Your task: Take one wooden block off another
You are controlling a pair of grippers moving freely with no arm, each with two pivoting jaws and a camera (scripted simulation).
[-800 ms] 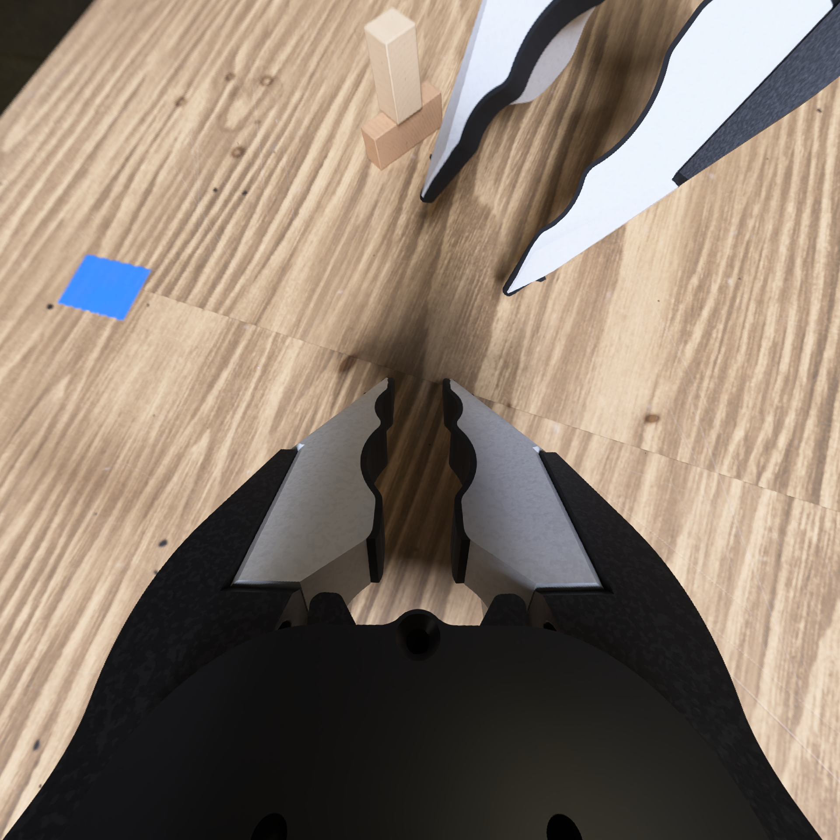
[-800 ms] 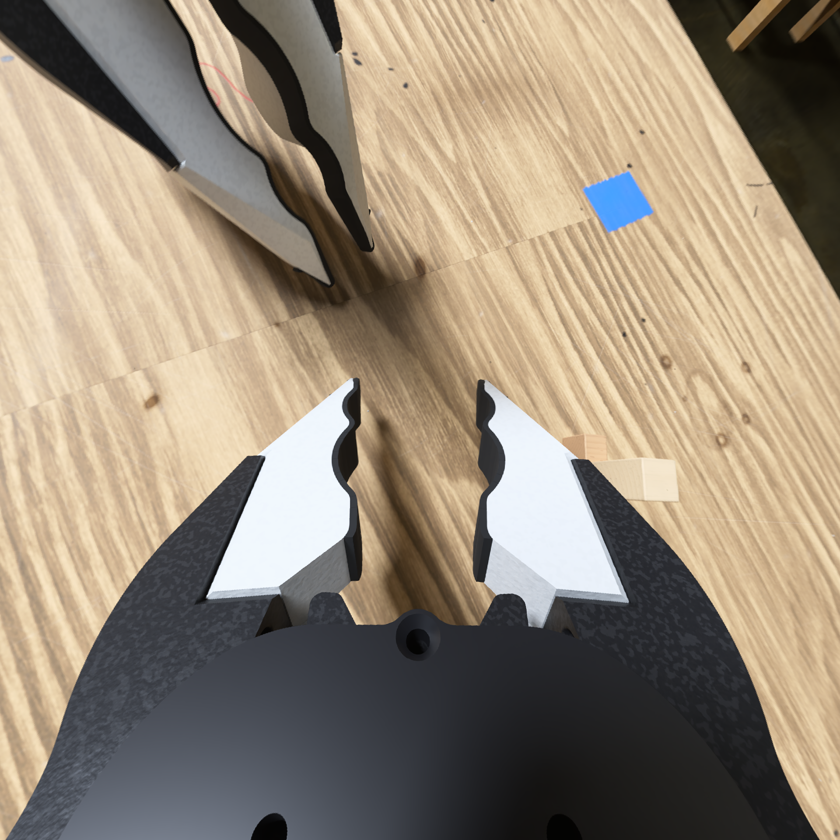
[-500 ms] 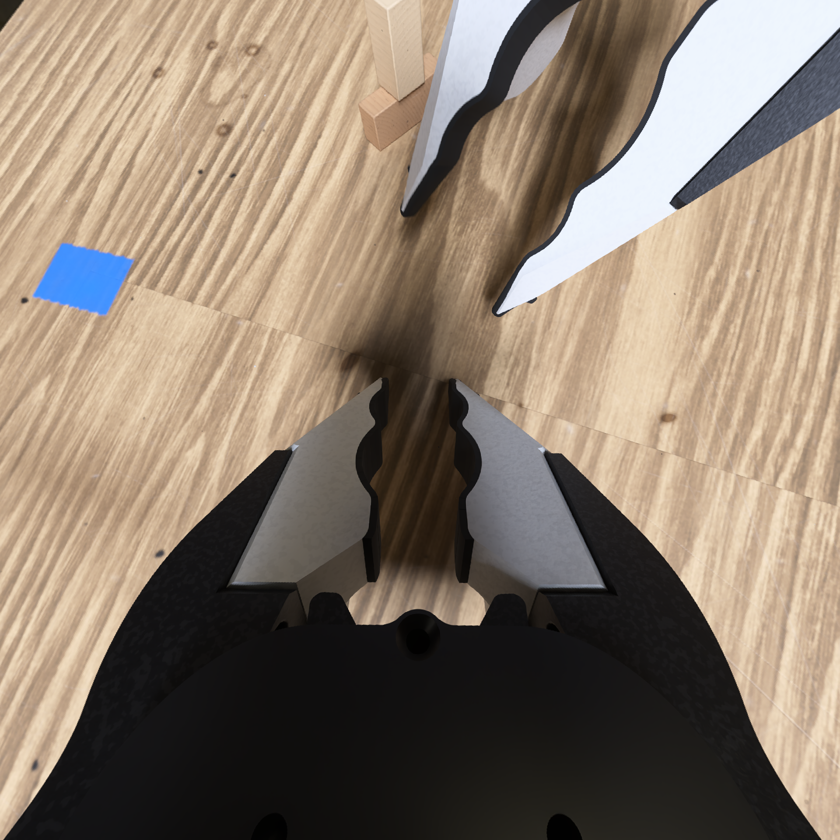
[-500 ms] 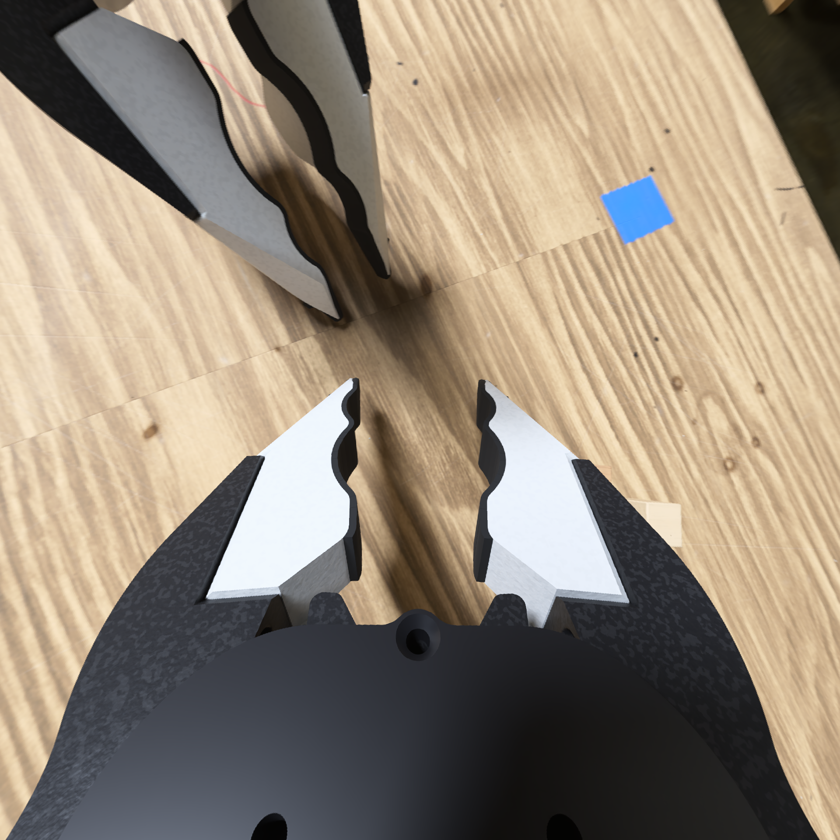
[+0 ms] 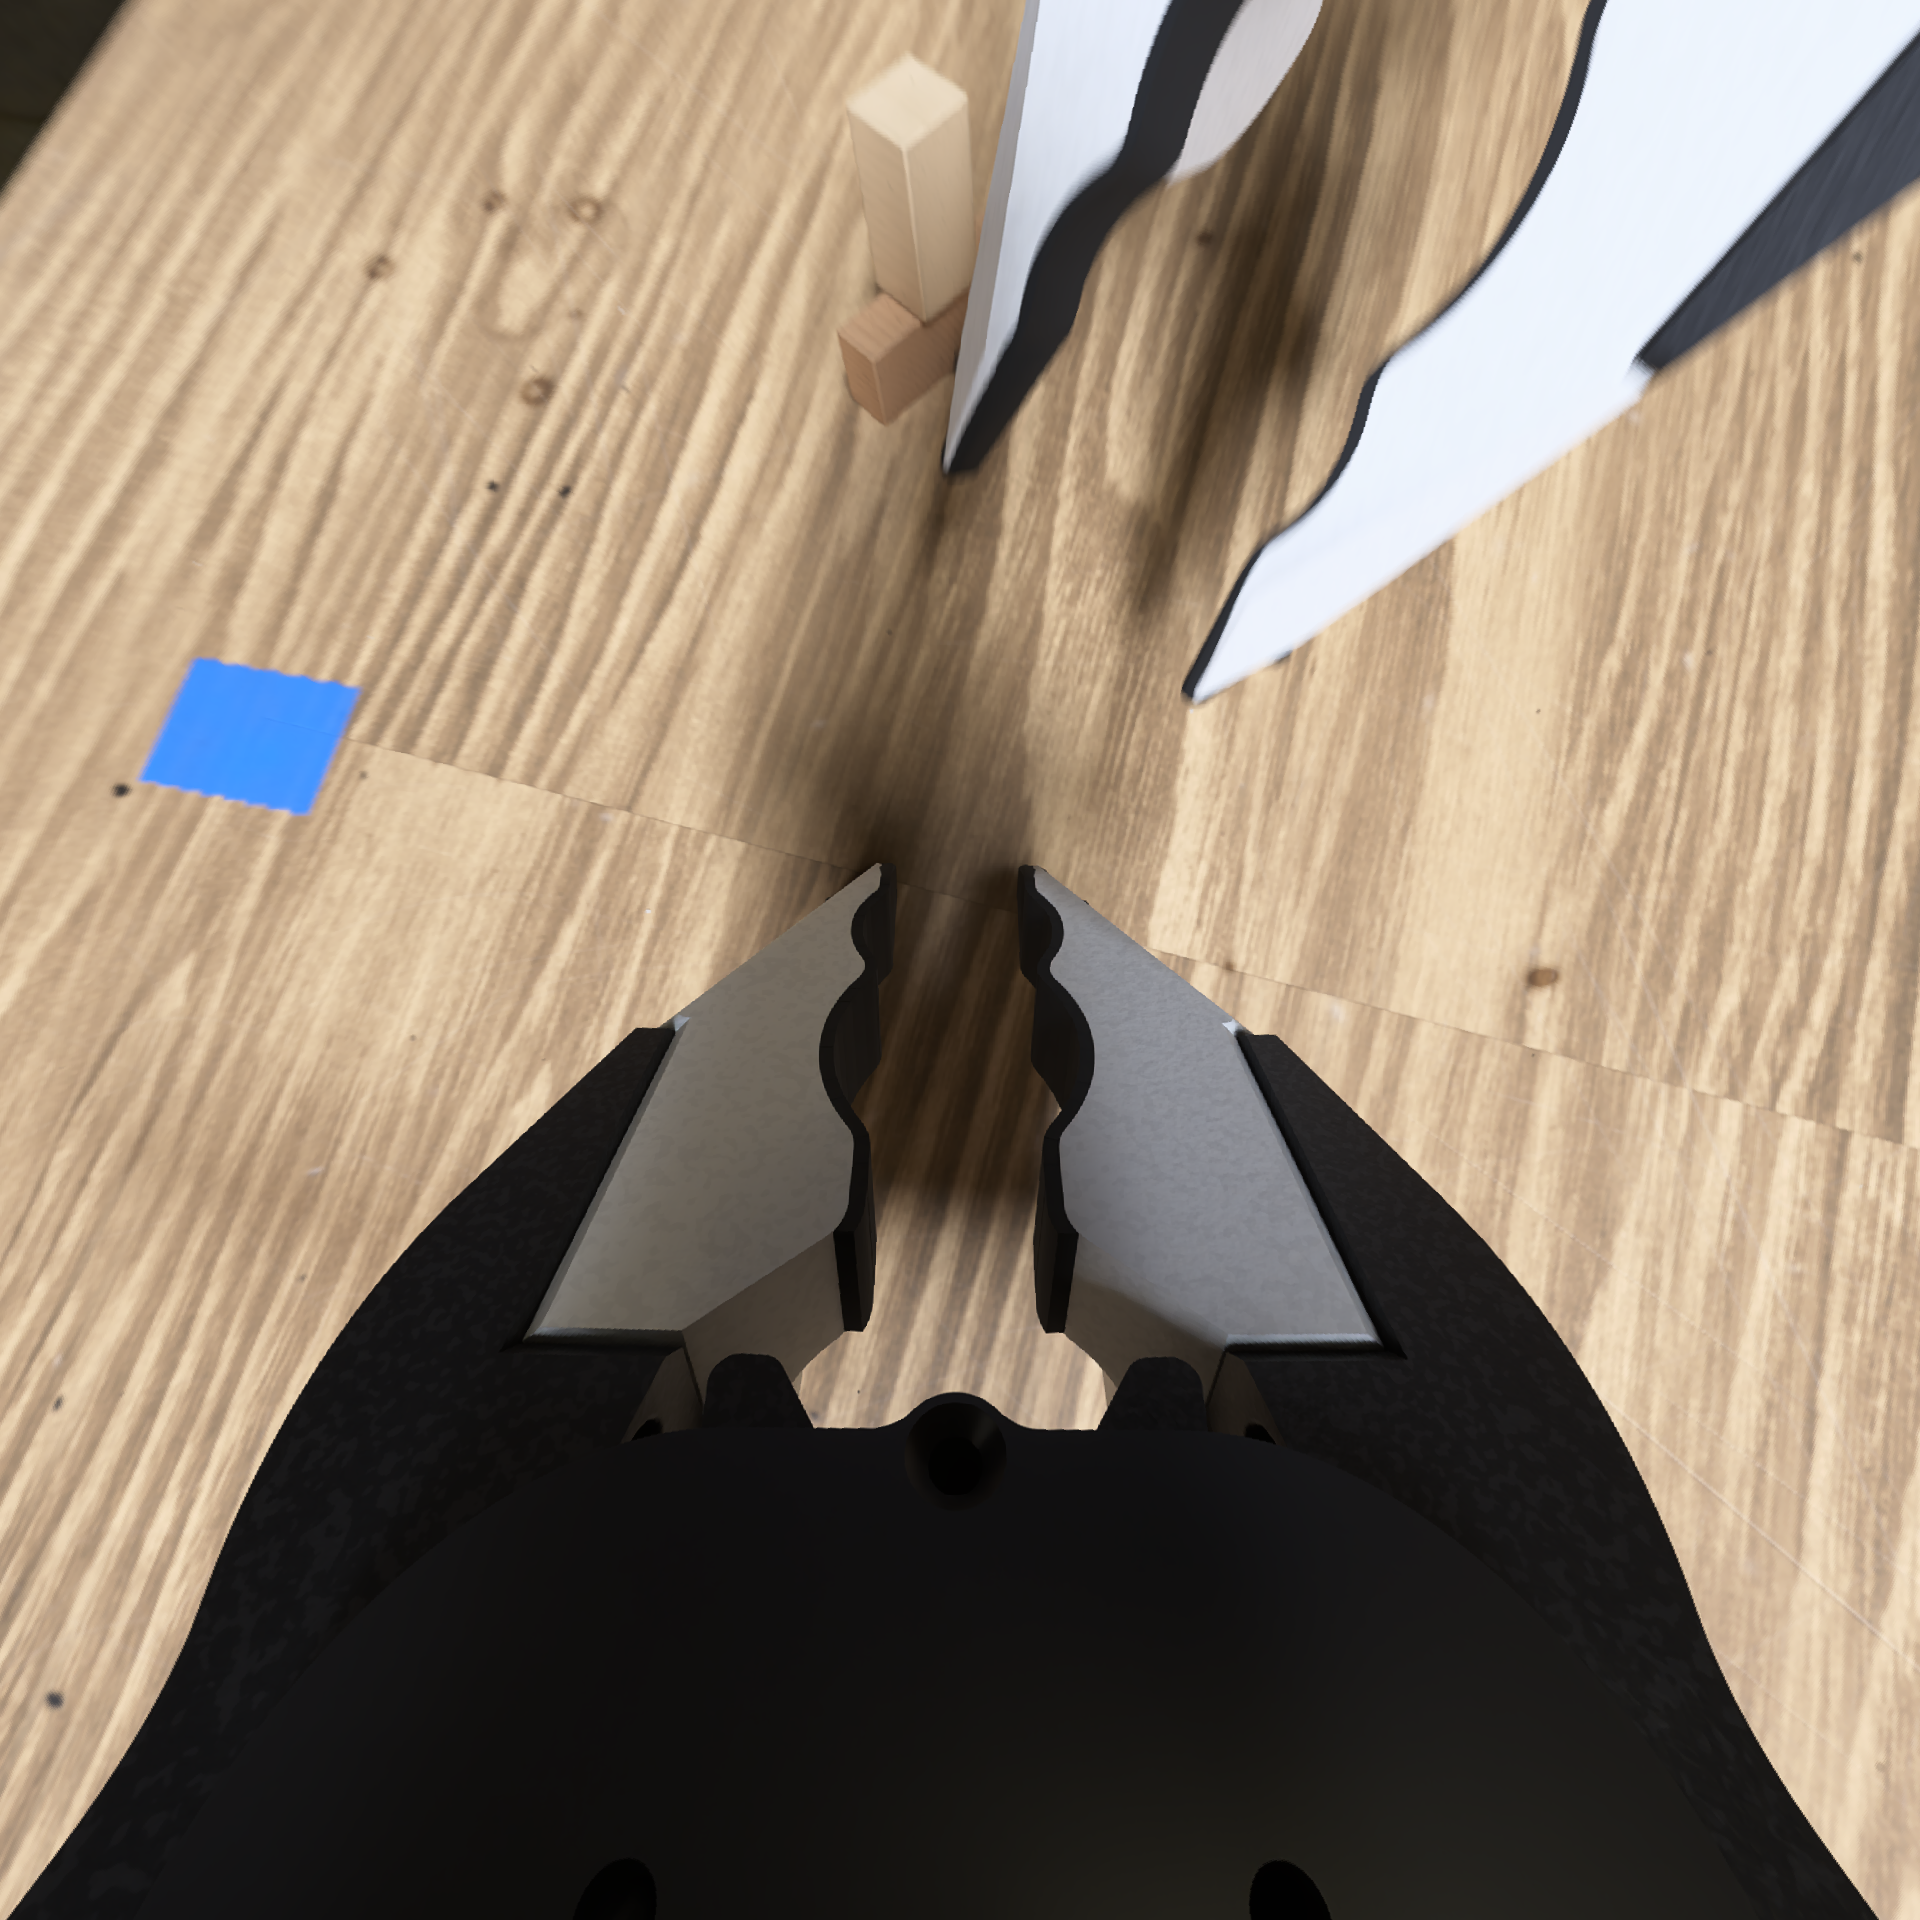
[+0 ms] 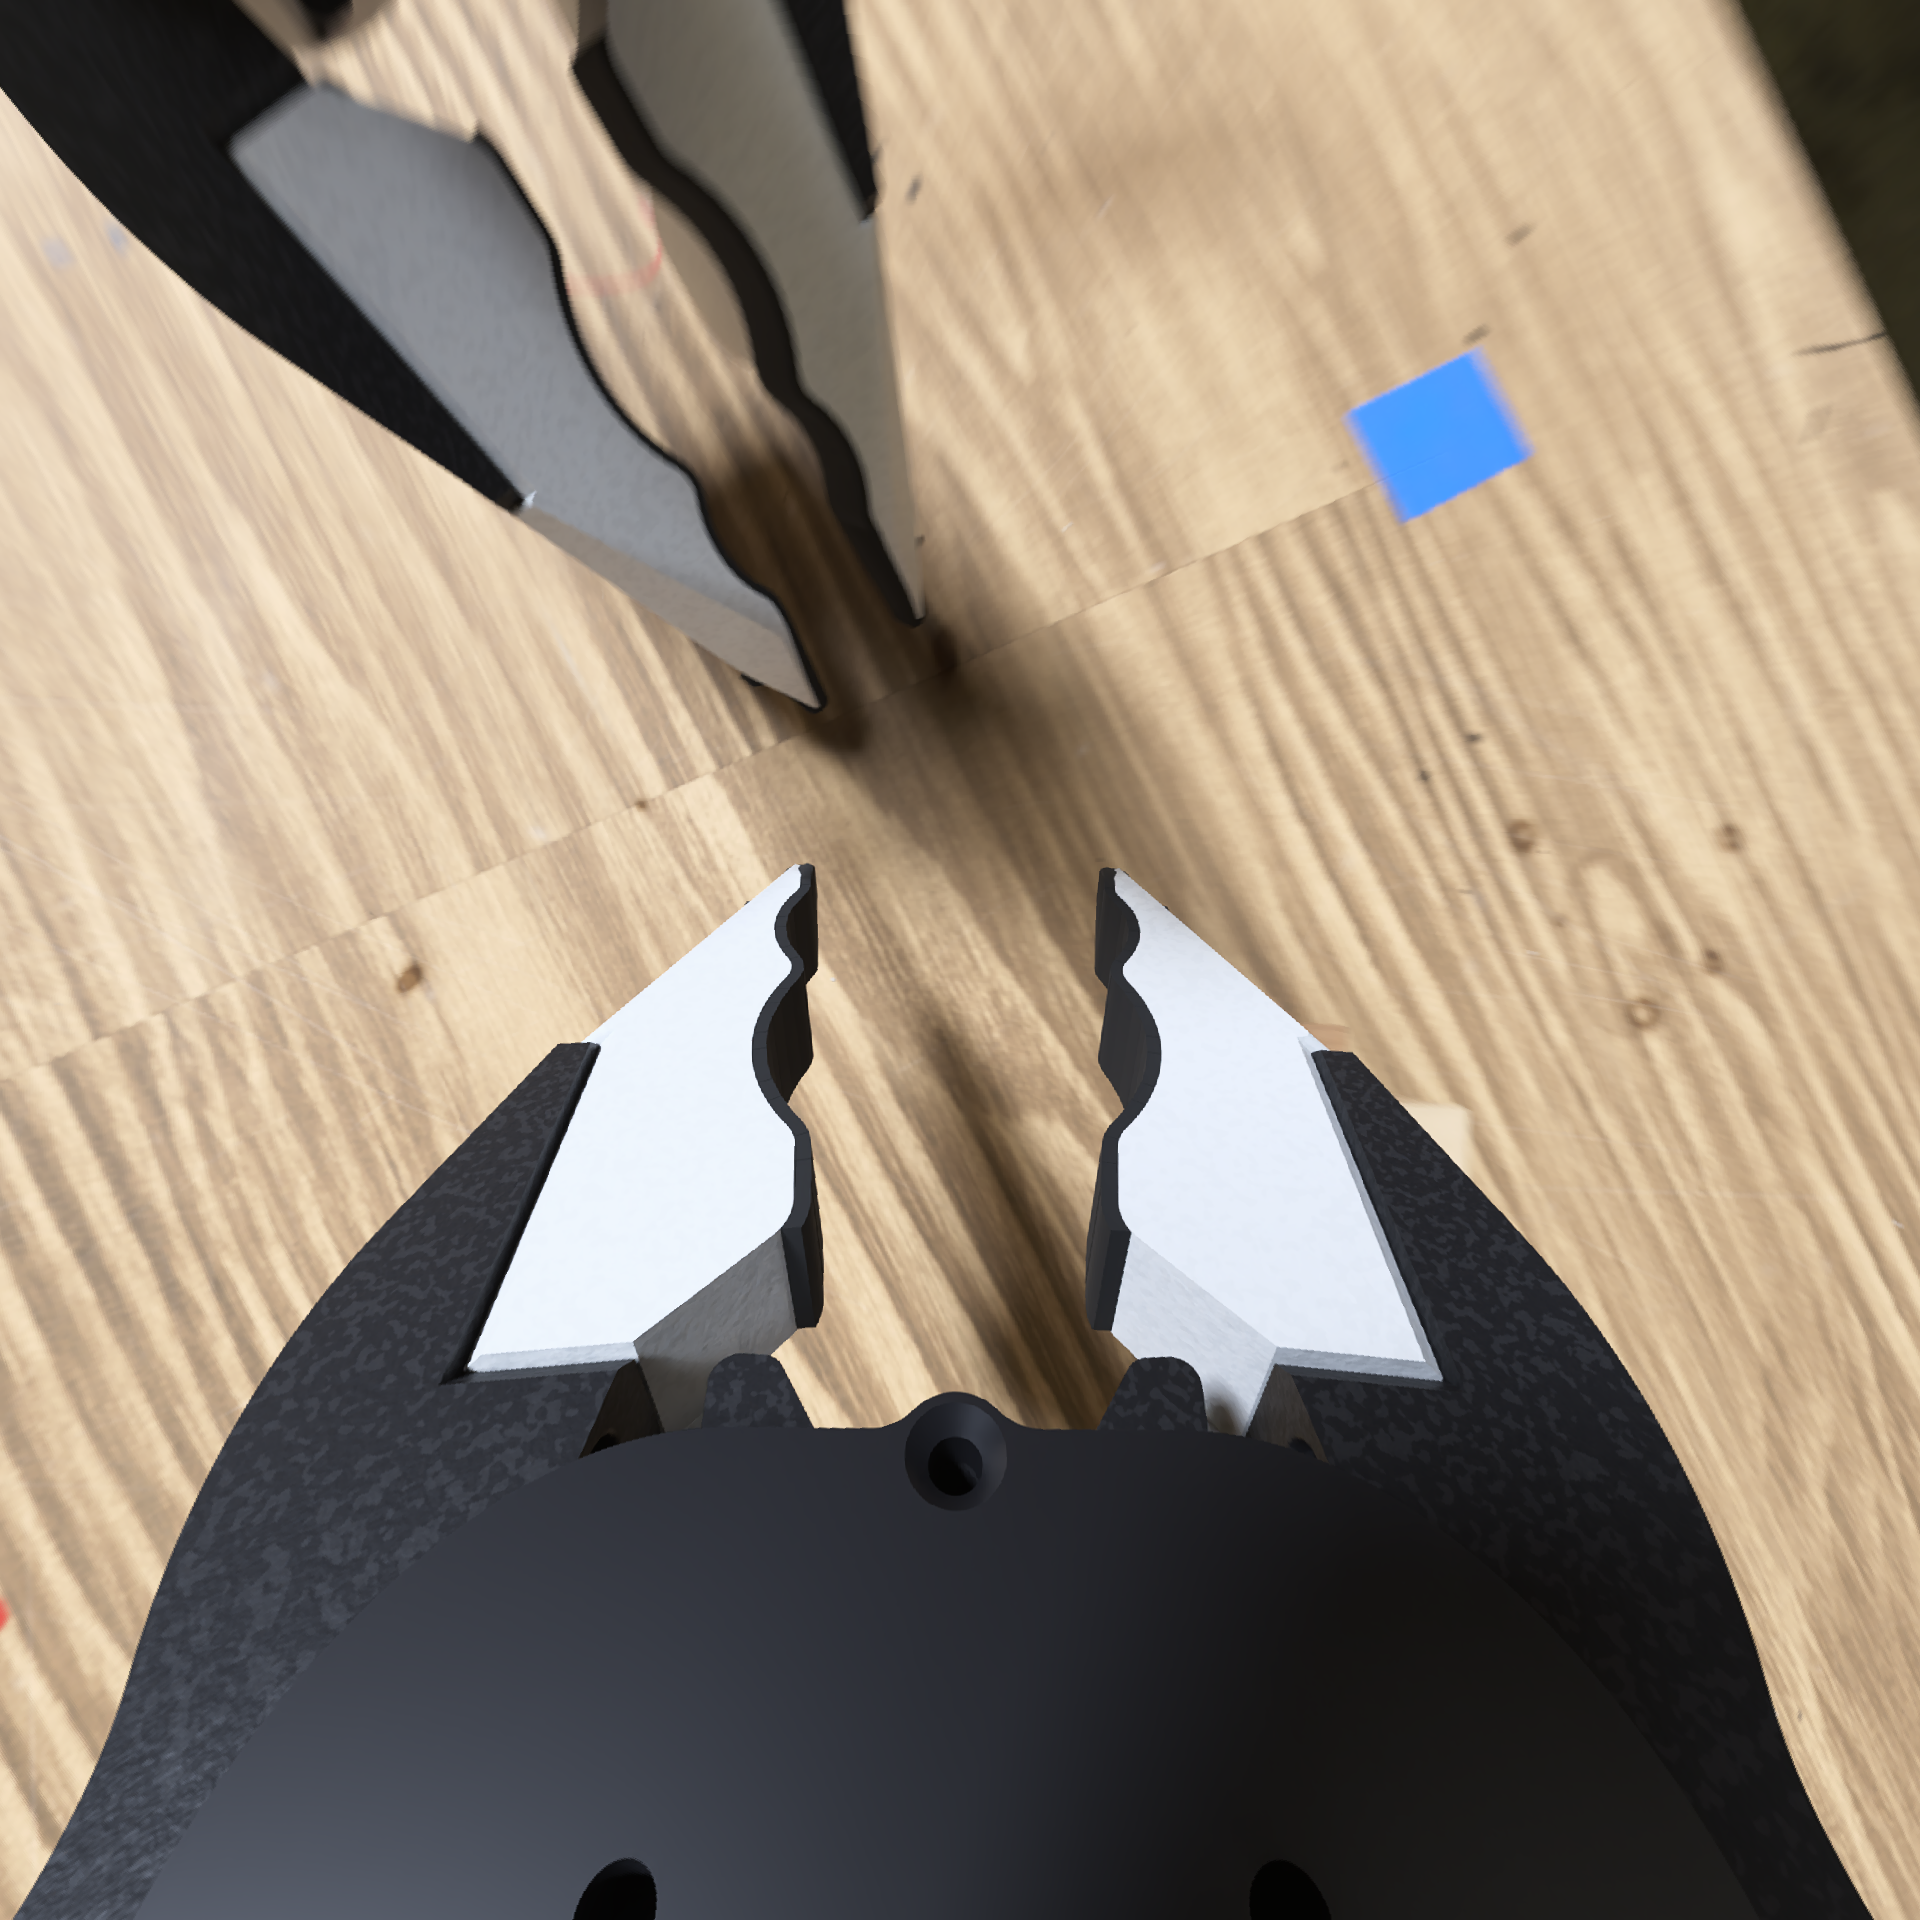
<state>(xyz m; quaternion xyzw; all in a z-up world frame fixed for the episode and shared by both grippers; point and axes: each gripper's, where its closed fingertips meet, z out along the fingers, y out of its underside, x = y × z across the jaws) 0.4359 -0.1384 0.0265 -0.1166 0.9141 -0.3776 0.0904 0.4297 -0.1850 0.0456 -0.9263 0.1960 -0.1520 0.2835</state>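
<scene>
No writing, label, brand, number or sign can be read on anything in either view.

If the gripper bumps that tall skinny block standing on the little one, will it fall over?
Probably yes. The tall block stands upright on a narrow end atop the small lower block, so a sideways bump would likely tip it. It looks like stiff, light wood, so it should not bend and would likely lift easily if squeezed on its flat sides.

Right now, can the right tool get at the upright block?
Probably yes. The right tool is open and empty, its near finger right beside the upright block standing on the lower block; nothing lies between, though it isn't straddling it yet.
</scene>
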